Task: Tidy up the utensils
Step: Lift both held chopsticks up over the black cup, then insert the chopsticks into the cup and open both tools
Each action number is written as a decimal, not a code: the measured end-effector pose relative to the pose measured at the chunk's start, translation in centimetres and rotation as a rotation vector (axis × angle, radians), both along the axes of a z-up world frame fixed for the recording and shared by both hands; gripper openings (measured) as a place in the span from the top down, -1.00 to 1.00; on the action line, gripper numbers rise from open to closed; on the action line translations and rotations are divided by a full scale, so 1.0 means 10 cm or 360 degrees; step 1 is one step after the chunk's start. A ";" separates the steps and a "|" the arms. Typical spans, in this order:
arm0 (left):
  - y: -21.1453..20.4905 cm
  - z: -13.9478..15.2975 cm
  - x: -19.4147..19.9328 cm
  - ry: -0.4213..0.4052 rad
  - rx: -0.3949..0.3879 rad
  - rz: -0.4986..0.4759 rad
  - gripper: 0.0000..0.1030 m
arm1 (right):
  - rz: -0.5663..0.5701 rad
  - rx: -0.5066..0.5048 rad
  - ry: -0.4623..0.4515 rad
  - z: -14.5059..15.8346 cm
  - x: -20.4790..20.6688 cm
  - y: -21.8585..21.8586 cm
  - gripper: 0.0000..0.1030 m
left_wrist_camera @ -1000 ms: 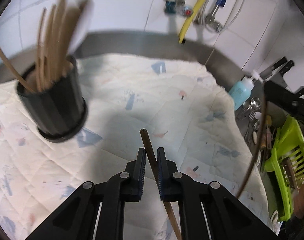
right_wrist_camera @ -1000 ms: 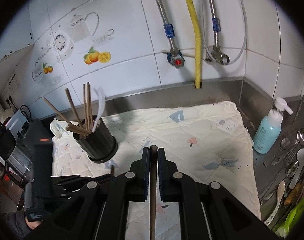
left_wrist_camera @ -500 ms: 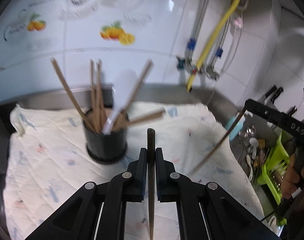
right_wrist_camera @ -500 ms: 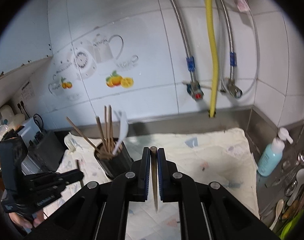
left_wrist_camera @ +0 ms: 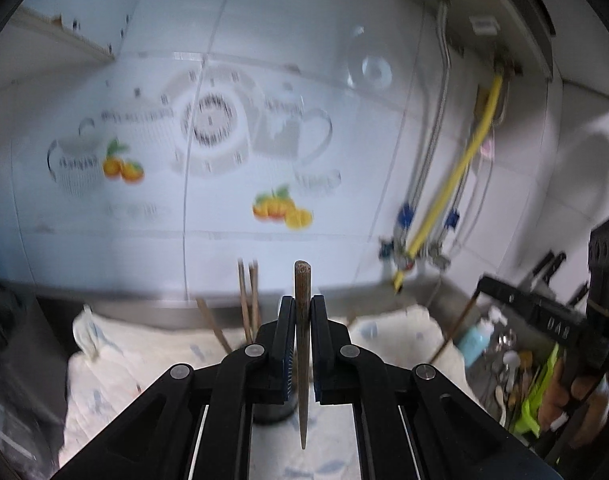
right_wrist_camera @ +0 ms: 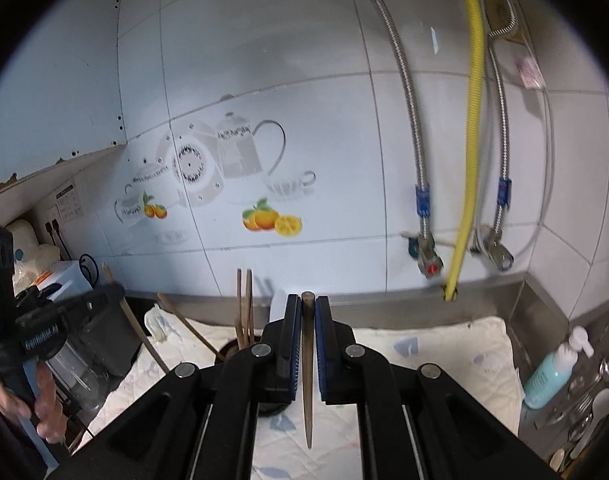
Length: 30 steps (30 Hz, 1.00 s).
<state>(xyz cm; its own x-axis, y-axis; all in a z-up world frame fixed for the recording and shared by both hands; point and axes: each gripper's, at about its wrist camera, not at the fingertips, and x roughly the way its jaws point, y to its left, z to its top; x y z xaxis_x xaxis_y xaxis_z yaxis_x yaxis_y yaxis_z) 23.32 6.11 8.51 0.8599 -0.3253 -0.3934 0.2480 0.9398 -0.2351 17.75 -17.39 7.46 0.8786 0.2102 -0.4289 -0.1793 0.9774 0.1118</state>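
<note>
Wooden, round in section and tapered to a point: that is the chopstick (left_wrist_camera: 302, 344) your left gripper (left_wrist_camera: 302, 312) has clamped between its ribbed blue-edged pads. It stands upright, blunt end up, point hanging down over the cloth (left_wrist_camera: 116, 356). Your right gripper (right_wrist_camera: 307, 314) grips a second chopstick (right_wrist_camera: 307, 360) the same way, blunt end just proud of the fingertips, thin tip pointing down.

Black holder (right_wrist_camera: 232, 350), round, sits on the cloth just behind and left of your right gripper's fingers; only its rim shows. Several brown chopsticks (right_wrist_camera: 243, 308) stick up out of it, two upright and close together, others leaning out to the left. From the left wrist the same holder (left_wrist_camera: 274, 410) is mostly hidden behind the left finger, with sticks rising above it, blurred.

Cloth is quilted, cream with faint blue and pink patches, rumpled at its left edge. It lies on a steel counter (right_wrist_camera: 384, 308) against glossy white wall tiles (right_wrist_camera: 324, 140) printed with teapots and oranges.

Yellow ribbed hose (right_wrist_camera: 470, 140) and braided metal hoses (right_wrist_camera: 408, 100) run down the wall to the right. Blue soap bottle (right_wrist_camera: 554, 372) with a white pump stands off the cloth's right edge, metal spoons (right_wrist_camera: 596, 392) beside it.
</note>
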 end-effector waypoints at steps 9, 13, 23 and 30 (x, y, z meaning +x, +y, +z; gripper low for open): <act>0.11 0.25 0.46 -0.0137 0.0028 0.0101 0.87 | 0.0019 -0.0029 -0.0148 0.38 0.22 0.25 0.82; 0.07 0.08 0.61 -0.0135 0.0058 0.0133 0.87 | 0.0041 -0.0029 -0.0194 0.43 0.36 0.39 0.82; 0.13 -0.52 0.91 0.0040 0.0036 0.0127 0.87 | 0.0109 -0.0011 -0.0145 0.16 0.66 0.66 0.82; 0.16 -0.76 0.97 0.0154 0.0067 0.0103 0.86 | 0.0121 -0.0056 -0.0013 -0.18 0.82 0.74 0.82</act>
<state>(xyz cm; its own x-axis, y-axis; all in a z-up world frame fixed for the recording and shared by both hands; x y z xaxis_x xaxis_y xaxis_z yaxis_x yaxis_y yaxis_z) 33.01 7.69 0.95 0.8358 -0.2519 -0.4879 0.1645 0.9626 -0.2152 25.99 -9.95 5.69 0.8642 0.2615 -0.4299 -0.2539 0.9642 0.0761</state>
